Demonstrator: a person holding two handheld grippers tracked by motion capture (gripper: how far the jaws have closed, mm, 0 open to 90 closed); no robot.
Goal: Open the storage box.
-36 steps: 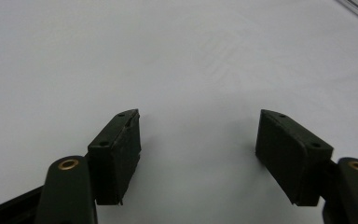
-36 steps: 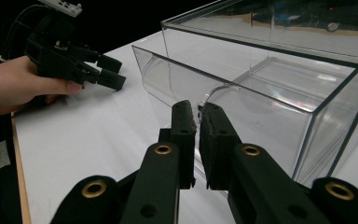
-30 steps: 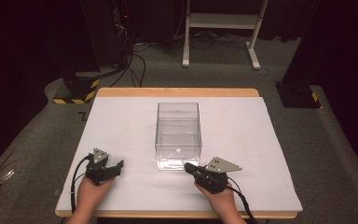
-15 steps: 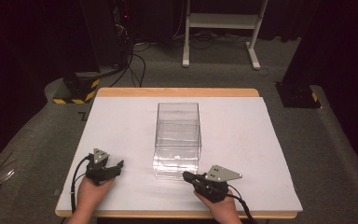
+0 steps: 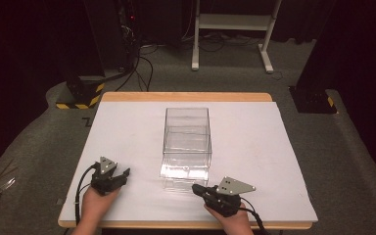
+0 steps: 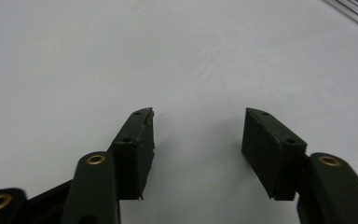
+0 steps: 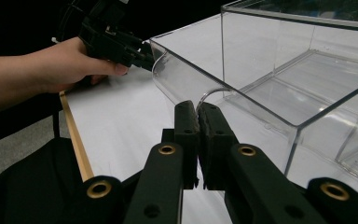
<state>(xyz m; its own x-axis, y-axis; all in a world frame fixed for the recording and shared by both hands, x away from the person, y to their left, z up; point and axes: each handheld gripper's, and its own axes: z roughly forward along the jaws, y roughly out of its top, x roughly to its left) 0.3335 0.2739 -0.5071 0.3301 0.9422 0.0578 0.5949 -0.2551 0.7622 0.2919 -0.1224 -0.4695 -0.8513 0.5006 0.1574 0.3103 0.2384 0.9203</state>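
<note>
Clear acrylic box [image 5: 187, 147] is sitting near the middle of the white table [image 5: 284, 161], long axis running away from the person; its near end is lying closest to the right gripper [image 5: 196, 188], its open top showing in the right gripper view [image 7: 279, 70]; right gripper [image 7: 198, 109] is pinching the near wall of the box at its rim, jaws pressed together on the thin clear edge, hand resting low at the table's near edge; left gripper [image 5: 125, 174] is lying on the table well apart from the box, to its left; its jaws have just been closing and are standing half apart in the left gripper view [image 6: 197, 130], nothing between them, bare white surface beneath.
</note>
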